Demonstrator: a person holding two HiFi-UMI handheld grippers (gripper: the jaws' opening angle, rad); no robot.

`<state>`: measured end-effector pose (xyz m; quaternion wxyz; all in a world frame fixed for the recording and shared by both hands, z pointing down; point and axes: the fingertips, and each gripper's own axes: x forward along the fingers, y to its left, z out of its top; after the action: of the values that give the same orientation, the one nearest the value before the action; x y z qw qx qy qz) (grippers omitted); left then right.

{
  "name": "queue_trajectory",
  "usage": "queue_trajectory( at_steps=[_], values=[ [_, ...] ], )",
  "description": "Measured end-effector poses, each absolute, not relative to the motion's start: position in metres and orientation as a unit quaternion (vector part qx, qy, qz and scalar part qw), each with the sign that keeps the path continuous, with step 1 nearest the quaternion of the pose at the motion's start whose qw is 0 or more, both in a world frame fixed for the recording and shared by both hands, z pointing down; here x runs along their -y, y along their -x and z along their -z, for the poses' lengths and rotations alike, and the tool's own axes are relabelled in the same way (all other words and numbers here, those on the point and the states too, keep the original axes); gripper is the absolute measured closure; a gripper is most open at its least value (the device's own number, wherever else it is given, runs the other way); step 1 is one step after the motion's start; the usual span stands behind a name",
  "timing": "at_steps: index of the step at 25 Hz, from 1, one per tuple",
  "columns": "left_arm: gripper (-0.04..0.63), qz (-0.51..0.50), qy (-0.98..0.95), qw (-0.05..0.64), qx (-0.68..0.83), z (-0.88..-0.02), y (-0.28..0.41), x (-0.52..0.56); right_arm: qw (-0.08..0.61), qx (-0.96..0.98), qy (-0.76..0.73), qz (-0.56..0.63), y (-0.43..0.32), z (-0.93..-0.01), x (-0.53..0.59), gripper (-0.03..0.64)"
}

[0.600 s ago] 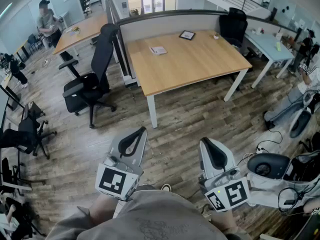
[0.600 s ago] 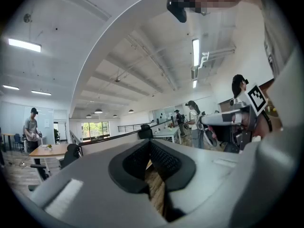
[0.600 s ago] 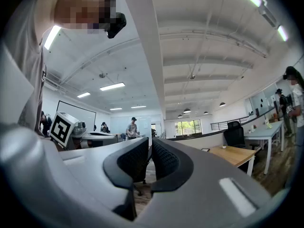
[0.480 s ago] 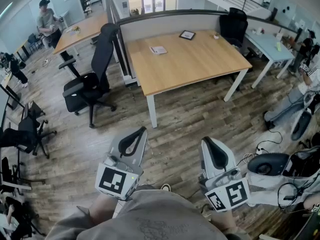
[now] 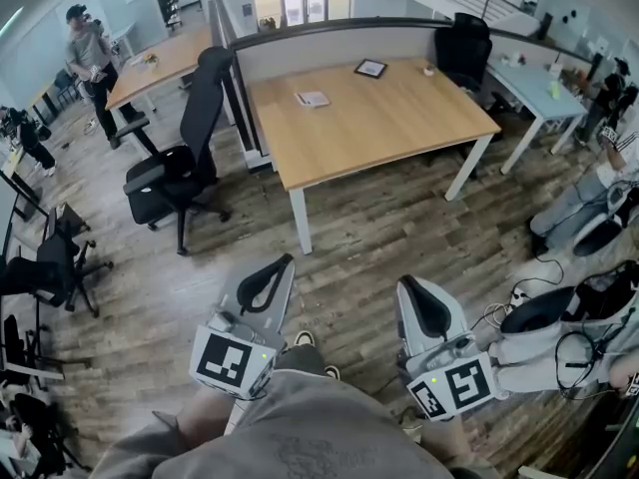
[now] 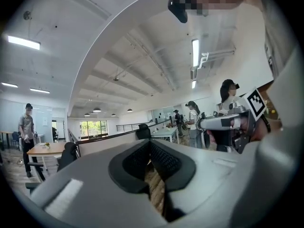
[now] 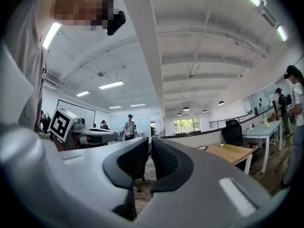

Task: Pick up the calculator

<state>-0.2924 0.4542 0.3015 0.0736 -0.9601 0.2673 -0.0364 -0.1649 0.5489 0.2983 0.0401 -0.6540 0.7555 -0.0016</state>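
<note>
A small dark flat object [image 5: 370, 68], possibly the calculator, lies at the far side of the wooden table [image 5: 399, 128]; a white flat item [image 5: 313, 99] lies to its left. The right gripper view shows the dark object [image 7: 203, 147] on the table [image 7: 232, 152] too. Both grippers are held low near my body, well short of the table. My left gripper [image 5: 287, 258] is shut and empty, its pads meeting in its own view [image 6: 150, 143]. My right gripper [image 5: 404, 281] is shut with nothing between its pads [image 7: 150, 144].
A black office chair [image 5: 185, 163] stands left of the table, and a grey divider [image 5: 339, 40] runs along its far edge. A second black chair [image 5: 464, 43] and a white table [image 5: 544, 88] are at the right. A seated person [image 5: 589, 213] and cables lie right; another person [image 5: 88, 58] stands far left.
Both grippers have stayed in place and shut. My shoe has come into view between them. The person at far left has stepped along, and the gear at the right has shifted.
</note>
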Motion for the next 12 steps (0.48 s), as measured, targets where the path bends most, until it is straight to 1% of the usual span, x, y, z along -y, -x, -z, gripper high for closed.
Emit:
queue_trajectory(
  at_steps=[3,4,5,6,12],
  values=[
    [0.592,0.026,0.958,0.066,-0.278,-0.3,0.293,-0.447,0.037,-0.753,0.657,0.004,0.161,-0.3,-0.546,0.584],
    [0.533,0.026,0.958,0.063,-0.28,-0.301,0.291,-0.444,0.037,-0.753,0.657,0.005,0.159,-0.301,-0.544,0.584],
    [0.447,0.027,0.957,0.06,-0.281,-0.303,0.289,-0.441,0.036,-0.752,0.658,0.006,0.157,-0.302,-0.542,0.584],
    [0.41,0.027,0.957,0.059,-0.283,-0.304,0.287,-0.437,0.034,-0.751,0.659,0.007,0.155,-0.304,-0.539,0.584],
    [0.408,0.019,0.957,0.058,-0.285,-0.308,0.271,-0.412,0.024,-0.748,0.664,0.015,0.139,-0.312,-0.517,0.584]
  ],
)
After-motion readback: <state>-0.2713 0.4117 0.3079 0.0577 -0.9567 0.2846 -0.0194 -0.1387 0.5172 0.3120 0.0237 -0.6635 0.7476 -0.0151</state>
